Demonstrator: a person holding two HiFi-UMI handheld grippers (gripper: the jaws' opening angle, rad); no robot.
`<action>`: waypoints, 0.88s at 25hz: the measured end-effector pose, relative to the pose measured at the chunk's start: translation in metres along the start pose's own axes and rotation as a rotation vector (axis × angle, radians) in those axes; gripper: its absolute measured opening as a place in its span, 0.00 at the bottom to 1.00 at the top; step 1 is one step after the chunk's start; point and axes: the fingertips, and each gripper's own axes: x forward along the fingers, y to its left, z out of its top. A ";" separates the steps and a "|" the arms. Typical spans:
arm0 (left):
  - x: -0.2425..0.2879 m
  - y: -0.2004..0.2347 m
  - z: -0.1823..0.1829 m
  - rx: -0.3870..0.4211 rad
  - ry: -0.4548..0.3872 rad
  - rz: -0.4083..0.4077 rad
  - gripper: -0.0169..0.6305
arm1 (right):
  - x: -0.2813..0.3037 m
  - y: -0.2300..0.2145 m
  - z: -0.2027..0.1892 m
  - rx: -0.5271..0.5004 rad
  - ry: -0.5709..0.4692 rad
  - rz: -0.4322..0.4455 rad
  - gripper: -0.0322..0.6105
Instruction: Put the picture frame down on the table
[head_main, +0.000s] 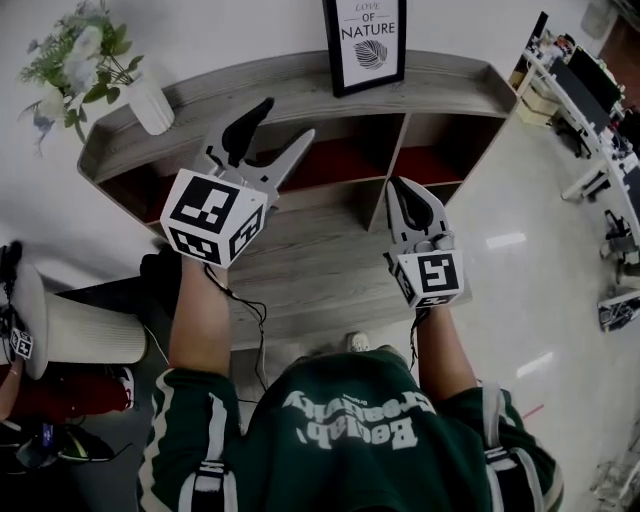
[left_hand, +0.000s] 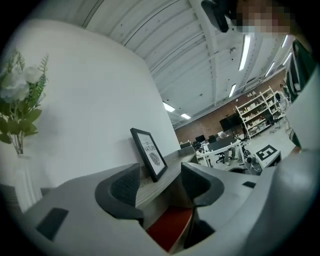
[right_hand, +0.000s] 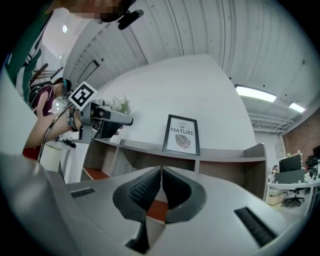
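The picture frame (head_main: 366, 42), black-edged with a leaf print, stands upright against the wall on top of a grey wooden shelf unit (head_main: 300, 85). It also shows in the left gripper view as the frame (left_hand: 150, 152) and in the right gripper view as the frame (right_hand: 182, 134). My left gripper (head_main: 287, 120) is open and empty, held in front of the shelf to the left of and below the frame; its jaws (left_hand: 160, 175) point toward the frame. My right gripper (head_main: 395, 185) is shut on nothing, below the frame, and its closed jaws (right_hand: 161, 172) face the shelf.
A white vase of flowers (head_main: 150, 100) stands on the shelf top at the left. Open compartments with red backs (head_main: 330, 165) lie under the top, and a lower board (head_main: 300, 265) juts toward me. A white cylinder (head_main: 85, 330) is at the left; desks (head_main: 590, 90) at the right.
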 end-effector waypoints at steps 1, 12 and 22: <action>-0.006 -0.005 -0.003 0.004 -0.003 0.003 0.46 | -0.004 0.002 0.002 -0.005 0.002 -0.013 0.11; -0.052 -0.042 -0.039 -0.016 -0.053 0.102 0.05 | -0.048 0.022 0.010 -0.054 0.039 -0.087 0.11; -0.080 -0.137 -0.038 0.072 -0.097 0.099 0.05 | -0.102 0.020 0.010 -0.037 0.051 -0.041 0.11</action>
